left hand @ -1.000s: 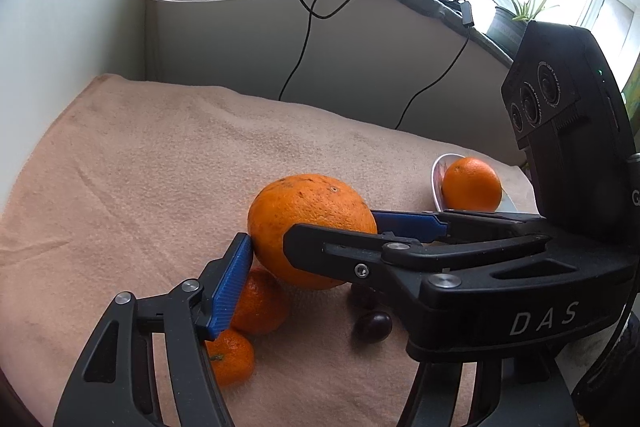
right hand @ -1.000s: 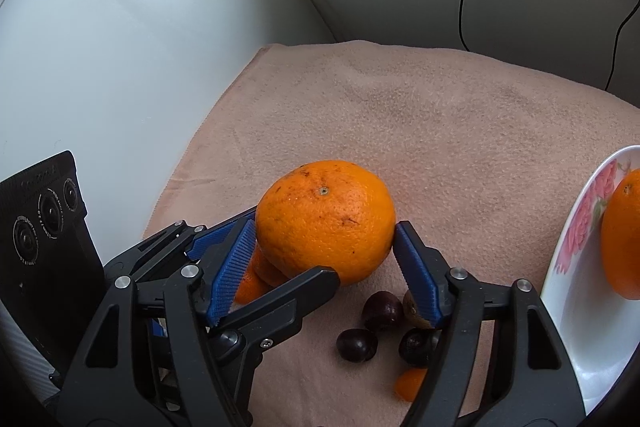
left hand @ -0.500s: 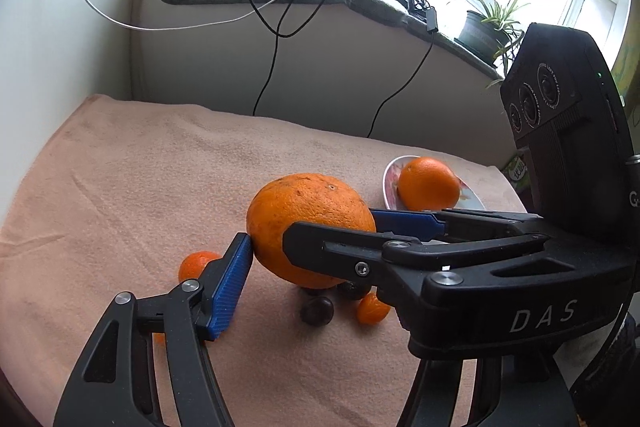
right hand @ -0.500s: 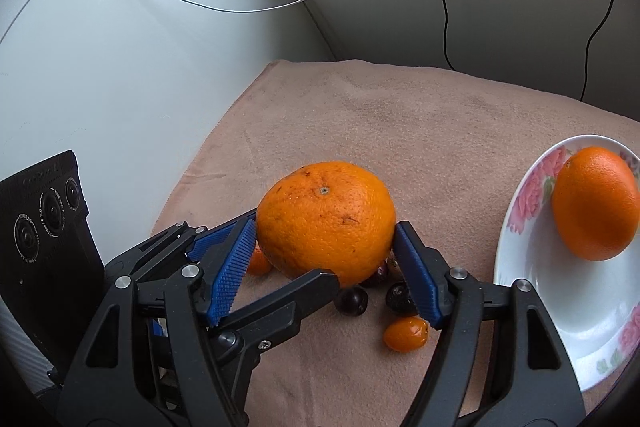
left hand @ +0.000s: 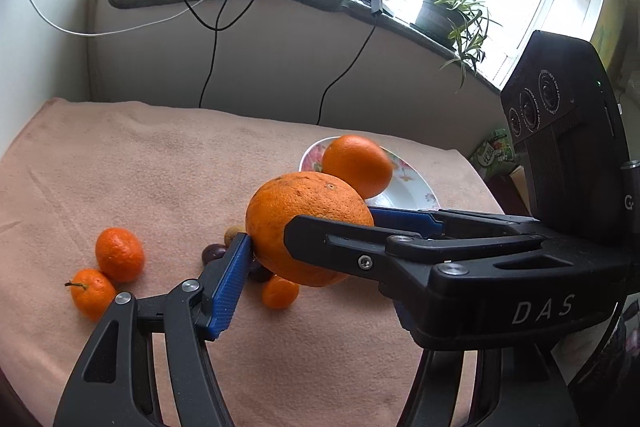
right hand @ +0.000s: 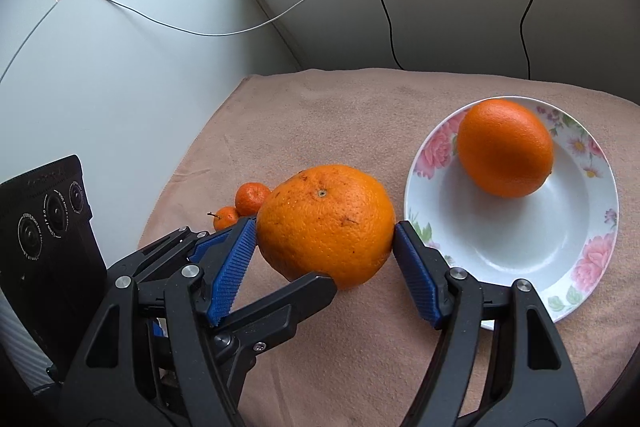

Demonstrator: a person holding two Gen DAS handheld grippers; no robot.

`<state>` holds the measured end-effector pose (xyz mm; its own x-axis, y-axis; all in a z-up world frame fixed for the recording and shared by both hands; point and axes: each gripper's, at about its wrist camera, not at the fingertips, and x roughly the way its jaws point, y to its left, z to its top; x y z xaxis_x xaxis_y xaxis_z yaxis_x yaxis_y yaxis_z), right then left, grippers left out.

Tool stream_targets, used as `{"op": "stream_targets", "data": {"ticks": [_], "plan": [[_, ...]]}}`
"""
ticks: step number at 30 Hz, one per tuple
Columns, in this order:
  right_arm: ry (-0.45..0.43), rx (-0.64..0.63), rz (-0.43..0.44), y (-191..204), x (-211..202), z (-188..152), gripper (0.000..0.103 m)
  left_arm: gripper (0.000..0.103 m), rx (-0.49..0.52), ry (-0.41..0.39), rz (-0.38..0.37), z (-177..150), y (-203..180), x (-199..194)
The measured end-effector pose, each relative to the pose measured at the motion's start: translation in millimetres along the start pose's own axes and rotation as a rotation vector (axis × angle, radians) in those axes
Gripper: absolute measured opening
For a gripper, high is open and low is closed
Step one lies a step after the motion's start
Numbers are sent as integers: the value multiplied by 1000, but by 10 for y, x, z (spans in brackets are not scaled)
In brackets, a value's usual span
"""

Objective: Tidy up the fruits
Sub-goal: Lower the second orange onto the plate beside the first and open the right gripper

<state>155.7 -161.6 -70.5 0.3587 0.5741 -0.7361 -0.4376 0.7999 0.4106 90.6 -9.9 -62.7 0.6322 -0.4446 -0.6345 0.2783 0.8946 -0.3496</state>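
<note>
Both grippers are shut together on one large orange, held above the peach cloth; it also shows in the right wrist view. My left gripper and my right gripper each press a blue pad on a side of it. A floral white plate lies to the right with a second orange in it; that plate and orange sit just behind the held fruit in the left wrist view. Two small tangerines lie at left. A small orange fruit and dark round fruits lie below the held orange.
The peach cloth covers the table. A grey wall with hanging black cables runs along the back. A white cabinet side stands at the left. A potted plant is on the windowsill.
Both grippers have lifted the large orange higher and carried it right toward the plate. The small fruits on the cloth now lie lower and further left in view.
</note>
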Motion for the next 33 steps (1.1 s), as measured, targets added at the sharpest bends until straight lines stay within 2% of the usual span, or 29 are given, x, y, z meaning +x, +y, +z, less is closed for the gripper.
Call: {"op": "stream_targets", "data": {"ticks": [19,24,27,29,33], "plan": [[-58,112,-87,-740,-546,-240,74,64,73,81,-113,-61,-680,460],[-64,147,-84,-931,-591,-236,74,64,105,100,-108,-65,-784,571],[-81,149,-82,-953,-608,-231,73,63,99,100,-123,-46,-783,556],[-100,144,-78,-947,-646,-219,73,58,111,96,-127,-24,-826,563],[-123,130,-88,-896,-714,-184,73,58,125,82,-121,-13,-866,520]]}}
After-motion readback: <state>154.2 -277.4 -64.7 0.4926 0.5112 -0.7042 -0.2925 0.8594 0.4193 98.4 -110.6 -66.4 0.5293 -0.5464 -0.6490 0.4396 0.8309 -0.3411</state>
